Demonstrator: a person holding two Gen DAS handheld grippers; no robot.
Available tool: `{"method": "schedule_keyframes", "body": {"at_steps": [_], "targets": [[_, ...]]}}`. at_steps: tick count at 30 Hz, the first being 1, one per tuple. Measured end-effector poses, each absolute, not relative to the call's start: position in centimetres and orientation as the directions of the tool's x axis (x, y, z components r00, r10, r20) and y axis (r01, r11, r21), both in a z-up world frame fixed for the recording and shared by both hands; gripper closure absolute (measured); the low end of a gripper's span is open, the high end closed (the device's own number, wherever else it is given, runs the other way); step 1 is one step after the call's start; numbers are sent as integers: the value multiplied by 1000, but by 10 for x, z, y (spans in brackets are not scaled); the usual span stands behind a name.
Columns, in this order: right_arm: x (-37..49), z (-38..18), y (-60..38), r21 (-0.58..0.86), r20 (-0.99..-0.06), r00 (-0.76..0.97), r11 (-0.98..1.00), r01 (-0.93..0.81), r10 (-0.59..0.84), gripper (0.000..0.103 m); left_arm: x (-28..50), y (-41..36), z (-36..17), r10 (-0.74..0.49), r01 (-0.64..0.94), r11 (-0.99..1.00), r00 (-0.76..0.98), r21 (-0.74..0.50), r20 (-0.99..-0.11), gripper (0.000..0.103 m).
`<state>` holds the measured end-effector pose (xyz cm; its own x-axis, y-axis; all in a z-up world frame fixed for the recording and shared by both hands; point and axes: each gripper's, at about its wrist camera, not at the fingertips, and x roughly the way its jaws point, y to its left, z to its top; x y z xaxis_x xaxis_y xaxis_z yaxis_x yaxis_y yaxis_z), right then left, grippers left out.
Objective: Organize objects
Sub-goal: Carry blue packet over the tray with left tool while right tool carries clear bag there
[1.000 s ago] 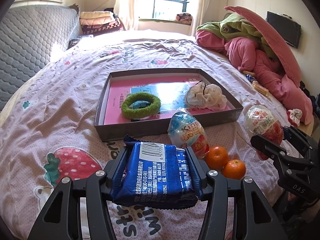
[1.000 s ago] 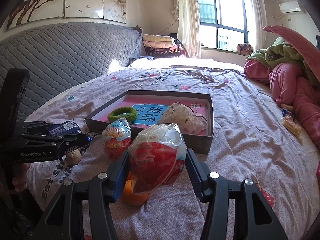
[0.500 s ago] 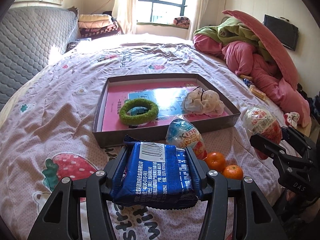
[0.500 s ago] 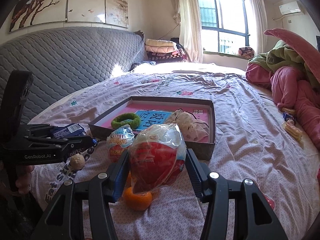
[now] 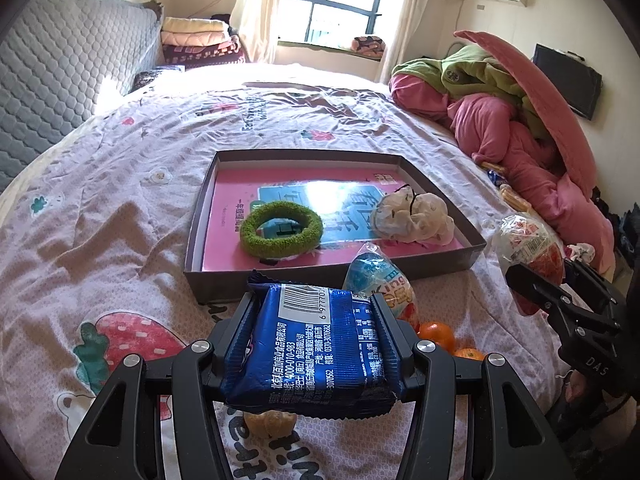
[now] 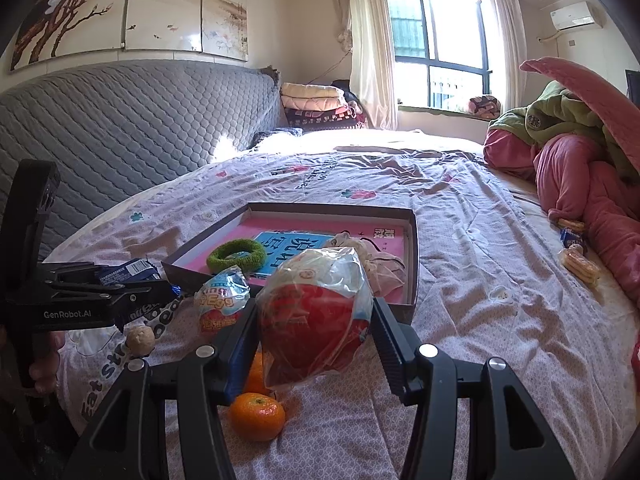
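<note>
Both grippers are loaded: the left gripper [image 5: 316, 336] is clamped on a blue packet [image 5: 316, 344], the right gripper [image 6: 316, 332] on a wrapped red egg [image 6: 316, 316], both held above the bed [image 5: 100, 208]. The box [image 5: 200, 216] lies straight ahead of each, its long side across their path; the left looks slightly nearer its front wall.

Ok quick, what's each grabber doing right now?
Left gripper: closed on the blue snack packet.
Right gripper: closed on the red-and-white wrapped egg.
</note>
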<state>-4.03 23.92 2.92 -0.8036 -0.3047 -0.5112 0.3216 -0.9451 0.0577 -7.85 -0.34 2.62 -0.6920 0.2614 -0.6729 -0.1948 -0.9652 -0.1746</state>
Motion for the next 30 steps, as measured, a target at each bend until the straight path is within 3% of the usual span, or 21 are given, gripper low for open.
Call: {"method": "schedule_keyframes", "body": {"at_steps": [30], "targets": [[-69, 45, 224, 44, -452, -825, -932, 359, -339, 48, -110, 11, 45, 261, -183, -965, -716, -187, -648, 46]]}}
